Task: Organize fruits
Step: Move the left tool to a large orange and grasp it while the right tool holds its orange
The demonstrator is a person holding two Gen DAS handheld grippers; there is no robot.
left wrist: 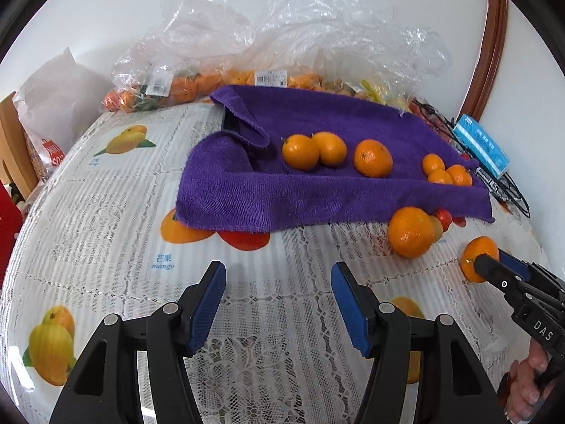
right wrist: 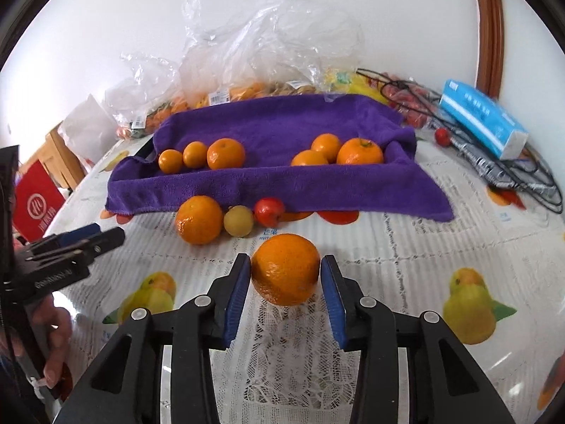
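The step in hand is judged to be the carrying of a round orange citrus fruit (right wrist: 285, 269) to the fruit already laid on the purple terry towel (right wrist: 268, 123) toward the far edge of the tabletop (right wrist: 406, 247). It is best lifted clear of the lace-patterned cover before being moved, kept level between the blue pads, and set down in the open gap between the two groups of oranges, so that none is knocked. The right claw (right wrist: 285, 275) is seen partly closed, clamped on this fruit, both pads pressed against its sides. The left claw (left wrist: 279, 304) is held apart with nothing between its fingers, over bare cover near the front edge. A second large orange (right wrist: 198, 219), a small yellowish fruit (right wrist: 238, 221) and a small red fruit (right wrist: 269, 211) are left just before the towel's front hem.
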